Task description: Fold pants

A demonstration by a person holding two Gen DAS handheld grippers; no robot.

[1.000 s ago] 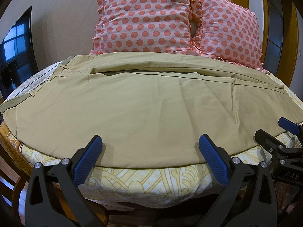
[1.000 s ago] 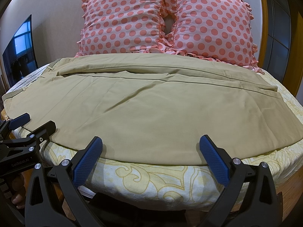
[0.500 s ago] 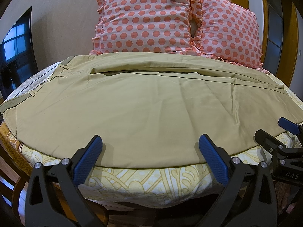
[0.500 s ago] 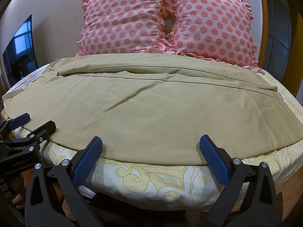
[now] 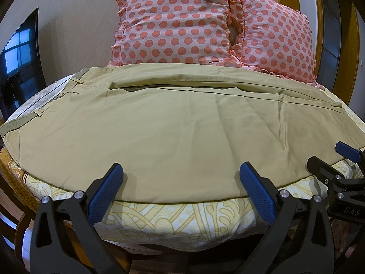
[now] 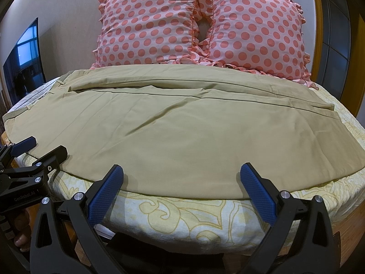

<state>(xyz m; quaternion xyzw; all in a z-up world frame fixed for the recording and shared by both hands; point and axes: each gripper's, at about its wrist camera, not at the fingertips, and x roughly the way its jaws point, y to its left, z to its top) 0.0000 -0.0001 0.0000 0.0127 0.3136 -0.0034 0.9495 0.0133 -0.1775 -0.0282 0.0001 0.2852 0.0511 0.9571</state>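
Note:
Khaki pants (image 5: 173, 125) lie flat across the bed, folded lengthwise, waistband at the left, leg hems at the right; they also fill the right wrist view (image 6: 182, 132). My left gripper (image 5: 181, 178) is open and empty just short of the pants' near edge. My right gripper (image 6: 181, 178) is open and empty at the same edge, further right. Each gripper shows in the other's view: the right one (image 5: 328, 157) at the far right, the left one (image 6: 38, 150) at the far left.
The bed has a yellow patterned sheet (image 5: 182, 219) and a rounded front edge. Two pink polka-dot pillows (image 5: 178, 22) (image 6: 255, 32) stand behind the pants. A dark TV screen (image 5: 18, 64) is at the left, a wooden-framed door (image 6: 337, 45) at the right.

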